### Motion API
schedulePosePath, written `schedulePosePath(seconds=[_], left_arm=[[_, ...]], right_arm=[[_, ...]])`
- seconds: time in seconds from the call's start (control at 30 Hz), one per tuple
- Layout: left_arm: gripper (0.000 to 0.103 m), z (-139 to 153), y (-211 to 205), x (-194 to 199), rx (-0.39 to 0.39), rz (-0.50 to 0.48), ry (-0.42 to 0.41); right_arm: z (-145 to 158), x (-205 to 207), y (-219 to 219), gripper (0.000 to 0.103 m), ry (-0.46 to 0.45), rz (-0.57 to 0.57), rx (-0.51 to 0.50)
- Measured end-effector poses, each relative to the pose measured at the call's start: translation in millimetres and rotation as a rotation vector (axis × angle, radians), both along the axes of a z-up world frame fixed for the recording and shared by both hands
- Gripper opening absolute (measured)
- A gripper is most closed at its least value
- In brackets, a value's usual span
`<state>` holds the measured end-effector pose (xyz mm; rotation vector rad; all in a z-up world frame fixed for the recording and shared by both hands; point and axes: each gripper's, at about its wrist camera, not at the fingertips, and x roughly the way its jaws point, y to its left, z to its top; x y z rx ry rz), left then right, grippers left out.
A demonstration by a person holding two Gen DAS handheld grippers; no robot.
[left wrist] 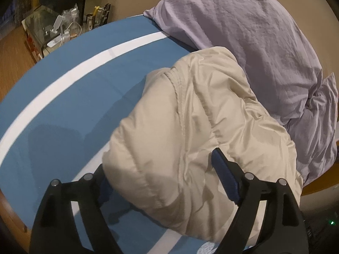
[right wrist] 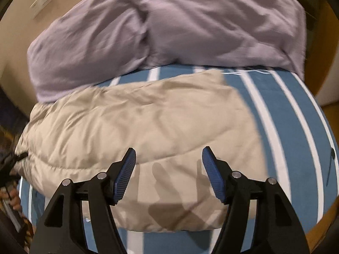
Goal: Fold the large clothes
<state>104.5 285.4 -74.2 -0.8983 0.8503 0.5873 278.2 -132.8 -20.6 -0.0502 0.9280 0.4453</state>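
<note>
A lilac duvet [right wrist: 190,27] is heaped across the top of the right wrist view, butting against the far edge of the beige padded jacket [right wrist: 135,127]. The jacket lies folded on the blue-and-white striped bed [right wrist: 296,127]. A cluttered side table [left wrist: 50,31] sits upper left in the left view. The right gripper [right wrist: 168,173] hovers with fingers wide, nothing between them. The left gripper [left wrist: 161,180] straddles the jacket's near bulge, fingers wide and not pressing.

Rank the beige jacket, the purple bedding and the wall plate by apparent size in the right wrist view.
1-2. Purple bedding and beige jacket: look alike in area; the jacket is nearer, so unranked.
3. Wall plate: far smaller.
</note>
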Motion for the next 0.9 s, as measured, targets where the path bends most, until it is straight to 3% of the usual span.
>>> schedulePosePath(seconds=[0.3,0.4,0.57,0.67,0.9], left_arm=[[0.08,-13,4,5,-0.052,0.082,-0.035],[0.069,-9,3,8,-0.046,0.087,-0.051],[0.037,1,5,5,-0.065,0.087,-0.109],[0.03,12,4,6,-0.073,0.072,-0.152],[0.028,59,-15,16,-0.041,-0.004,-0.275]], right_arm=[[-27,-15,25,0.067,0.04,0.072,-0.067],[-38,-19,30,0.071,0.034,0.091,-0.118],[-50,-24,38,0.078,0.009,0.107,-0.184],[-54,-25,41,0.079,-0.002,0.102,-0.209],[-62,-30,43,0.08,-0.048,0.109,-0.252]])
